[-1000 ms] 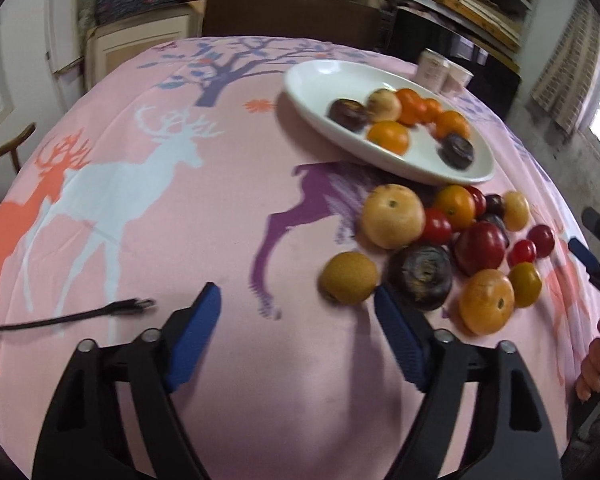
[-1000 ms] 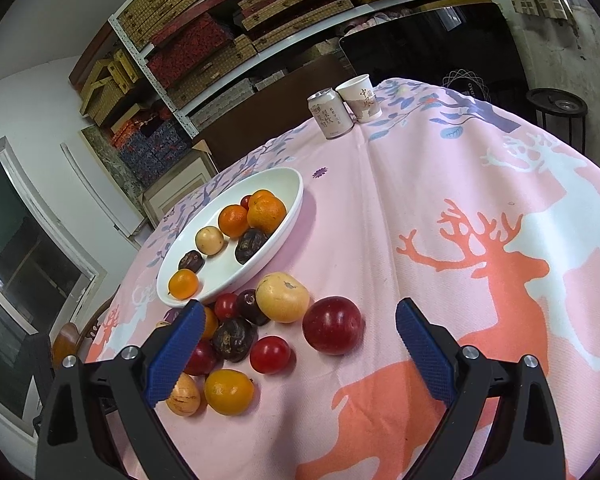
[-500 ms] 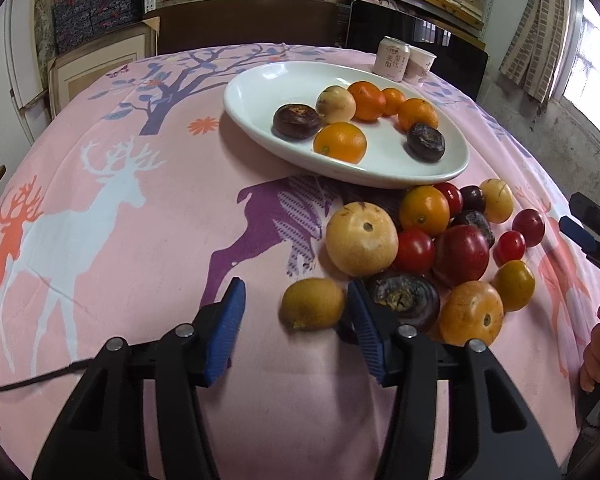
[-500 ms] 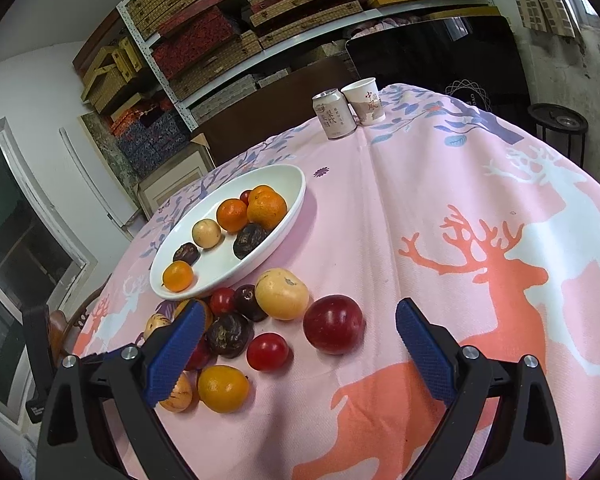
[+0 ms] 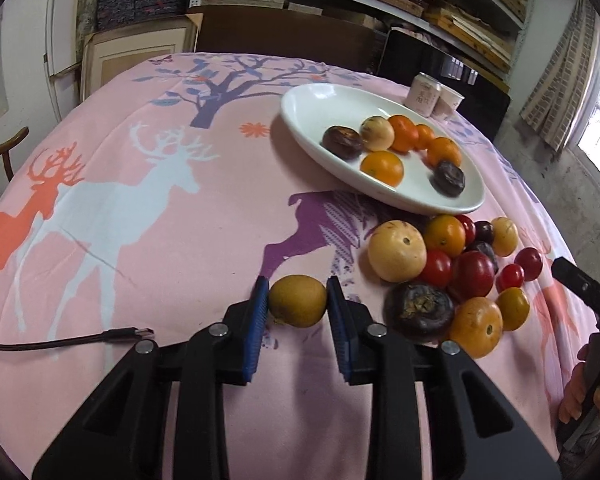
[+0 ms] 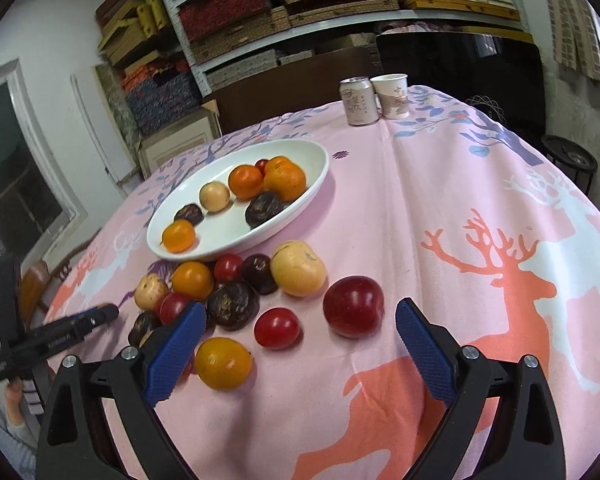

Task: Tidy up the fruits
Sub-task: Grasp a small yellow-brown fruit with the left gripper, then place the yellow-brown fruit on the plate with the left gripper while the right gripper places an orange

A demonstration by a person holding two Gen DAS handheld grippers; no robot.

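A: How much room is lying around the work?

B: The pink tablecloth [image 5: 148,240] is lying bare across the whole left side in the left wrist view, with only a black cable [image 5: 64,342] trailing in from the left edge near the left gripper [image 5: 298,300]. The right side is crowded: the fruit pile [image 5: 456,272] is sitting just beside the near rim of the white dish [image 5: 300,116], some pieces touching one another. A can [image 6: 358,100] and a paper cup [image 6: 392,96] are standing side by side at the far edge of the table.

A: And the left fingers?

B: They are closing in on a brownish-yellow fruit [image 5: 298,300], one blue pad on each side and both pressing against its skin. That fruit is sitting on the cloth, a little apart from the pile, to its left.

A: The right gripper?

B: The right gripper [image 6: 296,332] is hanging with its fingers spread wide, gripping nothing. Its left pad [image 6: 172,354] is lying next to an orange fruit [image 6: 223,364]; a small red fruit [image 6: 277,328] and a big red plum [image 6: 354,306] are showing between the fingers. Bare cloth is running to its right.
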